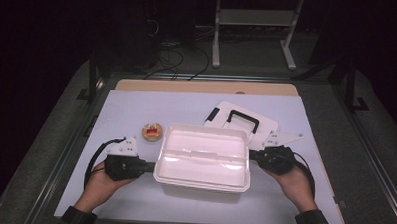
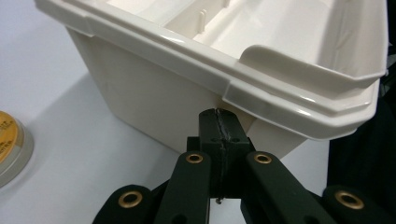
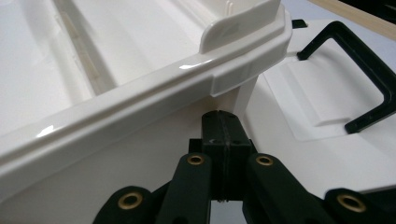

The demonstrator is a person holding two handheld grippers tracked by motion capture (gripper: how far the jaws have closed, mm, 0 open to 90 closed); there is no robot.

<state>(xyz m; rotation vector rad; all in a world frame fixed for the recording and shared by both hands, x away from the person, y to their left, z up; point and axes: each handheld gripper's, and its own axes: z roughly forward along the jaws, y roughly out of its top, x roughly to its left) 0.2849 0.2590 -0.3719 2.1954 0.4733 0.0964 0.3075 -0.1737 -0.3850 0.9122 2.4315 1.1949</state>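
An open white box (image 1: pixel 203 159) sits near the middle of the tabletop (image 1: pixel 126 109), its long axis running left to right between the two grippers, with a low divider along its inside and nothing visible in it. The left hand-held gripper (image 1: pixel 145 166) and the right hand-held gripper (image 1: pixel 253 155) each have jaws pressed together, empty, tips tucked under the rim at the box's ends. The lid (image 1: pixel 241 121) with its black handle lies flat just behind the box, and a small round tin (image 1: pixel 152 131) stands near its back left corner.

The storage box (image 1: pixel 203 157) is glossy white, its lid (image 1: pixel 241 121) white with a black handle (image 1: pixel 243 119), the small tin (image 1: pixel 152 131) orange.
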